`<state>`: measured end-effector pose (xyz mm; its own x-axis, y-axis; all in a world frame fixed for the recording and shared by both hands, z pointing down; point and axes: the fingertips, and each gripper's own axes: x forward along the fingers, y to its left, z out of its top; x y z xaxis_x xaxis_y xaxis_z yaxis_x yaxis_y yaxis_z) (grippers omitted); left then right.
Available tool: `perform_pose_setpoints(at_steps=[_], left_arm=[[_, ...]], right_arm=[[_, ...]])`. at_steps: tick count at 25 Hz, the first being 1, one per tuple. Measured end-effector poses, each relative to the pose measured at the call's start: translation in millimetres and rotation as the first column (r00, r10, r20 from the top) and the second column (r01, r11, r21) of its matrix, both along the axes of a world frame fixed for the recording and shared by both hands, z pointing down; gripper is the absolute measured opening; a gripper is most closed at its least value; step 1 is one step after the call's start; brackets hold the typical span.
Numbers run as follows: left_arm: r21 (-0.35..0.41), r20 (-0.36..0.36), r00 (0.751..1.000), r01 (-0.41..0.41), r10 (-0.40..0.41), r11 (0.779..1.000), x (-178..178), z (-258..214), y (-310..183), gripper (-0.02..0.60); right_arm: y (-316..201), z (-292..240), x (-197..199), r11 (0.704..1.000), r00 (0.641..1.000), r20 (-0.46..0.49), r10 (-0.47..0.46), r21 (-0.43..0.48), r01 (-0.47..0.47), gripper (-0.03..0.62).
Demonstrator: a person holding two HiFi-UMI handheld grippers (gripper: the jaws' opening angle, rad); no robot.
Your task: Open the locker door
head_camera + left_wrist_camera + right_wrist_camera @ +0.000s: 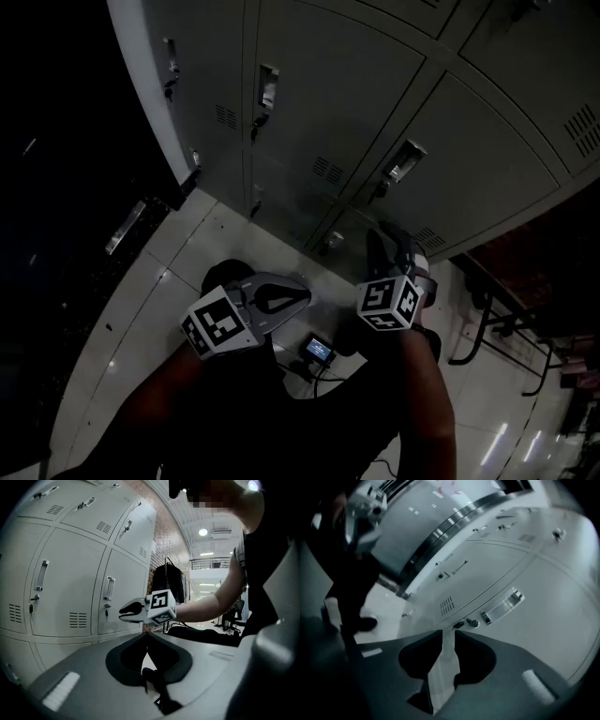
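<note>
A bank of grey lockers (375, 103) fills the top of the head view. One door's recessed metal handle (403, 161) has a key lock (378, 190) below it. My right gripper (389, 239) points up at this door from below, short of it. In the right gripper view the jaws (448, 632) stand open with a narrow gap and nothing between them; the handle (501, 607) and lock (466, 623) lie just beyond the tips. My left gripper (305, 297) hangs lower left, away from the lockers, shut and empty (146, 635). It looks across at the right gripper (125, 612).
The floor is pale glossy tile (187, 253). A small lit device (319, 350) with cables lies by the person's feet. Dark chair or desk legs (487, 319) stand at the right. A black coat (168, 581) hangs past the end of the locker row.
</note>
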<state>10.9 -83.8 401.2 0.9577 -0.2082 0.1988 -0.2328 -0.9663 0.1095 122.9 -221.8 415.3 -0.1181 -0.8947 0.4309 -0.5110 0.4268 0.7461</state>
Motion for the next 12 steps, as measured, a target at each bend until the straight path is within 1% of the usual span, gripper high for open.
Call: perform_pose_setpoints(at_steps=[1,3,5,6,8,10,12], left_arm=[[0.001,-0.001,1.000,-0.003,0.003,1.000,0.1,-0.2,0.0,0.011],[0.002,-0.004,1.000,-0.008,0.008,1.000,0.2,-0.4,-0.3,0.011],[0.001,-0.007,1.000,-0.008,0.008,1.000,-0.3,-0.8,-0.7,0.011],[0.001,-0.008,1.000,-0.008,0.008,1.000,-0.9,-0.9,-0.9,0.011],[0.001,-0.009,1.000,-0.006,0.006,1.000,-2.0,-1.1,-1.5,0.011],[0.001,-0.010,1.000,-0.005,0.005,1.000,-2.3,-1.3,-1.8,0.011],[0.000,-0.010,1.000,-0.006,0.006,1.000,-2.6,-0.9,-1.6,0.011]], right_arm=[[-11.2,-4.9,2.6,0.999,0.996,-0.092,0.021,0.044,-0.017,0.086],[-32.1,-13.3,5.6,0.992,0.967,-0.249,0.057,0.120,-0.027,0.086],[-49.1,-16.7,5.1,0.988,0.936,-0.345,0.072,0.155,-0.019,0.103],[-56.0,-16.2,4.8,0.987,0.923,-0.376,0.075,0.160,-0.015,0.115],[-66.4,-13.8,5.5,0.987,0.904,-0.420,0.079,0.161,-0.012,0.117],[-69.9,-13.4,6.9,0.985,0.895,-0.436,0.088,0.170,-0.014,0.055],[-64.8,-15.7,5.4,0.982,0.897,-0.433,0.090,0.187,-0.009,0.041]])
